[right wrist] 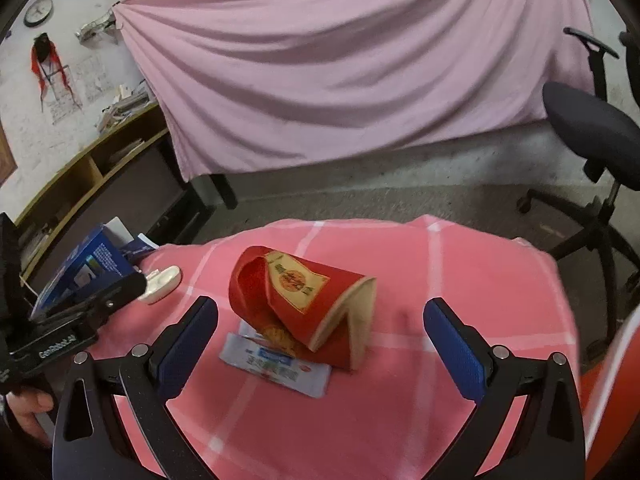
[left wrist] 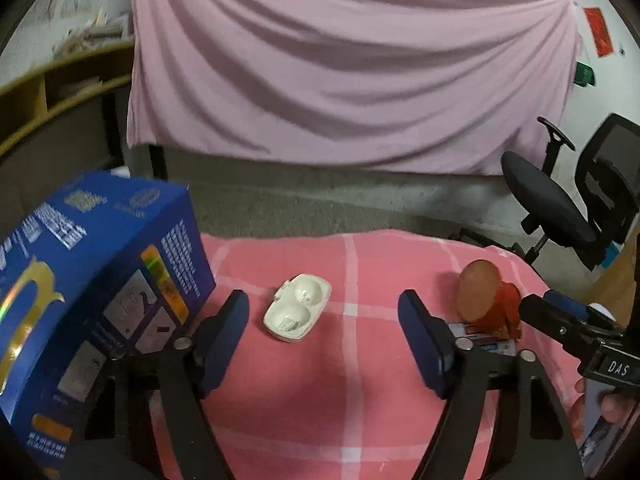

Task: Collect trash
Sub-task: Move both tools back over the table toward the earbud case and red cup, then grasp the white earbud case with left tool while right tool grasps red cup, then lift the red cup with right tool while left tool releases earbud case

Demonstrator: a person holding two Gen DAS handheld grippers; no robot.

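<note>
Two wrist views over a counter [left wrist: 352, 400] draped in a pink checked cloth, with the trash collection at its start, as none of the litter appears gathered. The left hand-held gripper [left wrist: 324, 336] stands with its jaws apart and nothing between the pads; the white moulded tray [left wrist: 298, 307] lies on the cloth just ahead of it, slightly left of the gap. A blue carton [left wrist: 96, 280] stands at the left edge of the counter, close beside the left finger. The right hand-held gripper [right wrist: 320, 344] is spread wide and empty, aimed at the crushed red paper cup [right wrist: 304, 304], which lies on its side on top of a flat white-and-blue wrapper [right wrist: 276, 364]. Cup and wrapper sit between the lines of the two fingers but untouched by either. No bin or bag shows in either view, so where the pieces are to go cannot be told. Judged from this layout, every item remains to be picked up: tray, cup and wrapper, perhaps the carton too
</note>
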